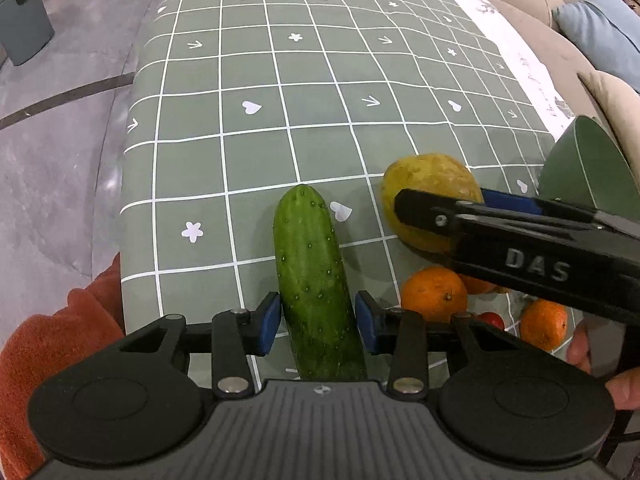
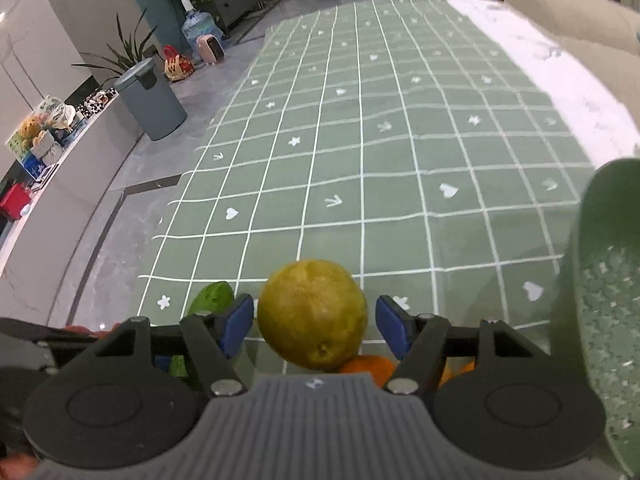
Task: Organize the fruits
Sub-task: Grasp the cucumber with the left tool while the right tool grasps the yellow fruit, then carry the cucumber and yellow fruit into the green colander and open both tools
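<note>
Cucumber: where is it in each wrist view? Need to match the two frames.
Left wrist: the cucumber lies lengthwise at bottom center, between the open blue pads of the left gripper.
Right wrist: only its tip shows at lower left, behind the left finger of the right gripper.
Shared landmark: the yellow-green citrus fruit, right of the cucumber in both views.

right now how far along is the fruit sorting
Early, it seems. Nothing looks sorted yet: what shows of the green bowl is empty. In hand: the left tool straddles the cucumber, and the right tool brackets the yellow fruit; both are open with gaps showing. Left: the oranges and a small red fruit sit loose on the tablecloth.
</note>
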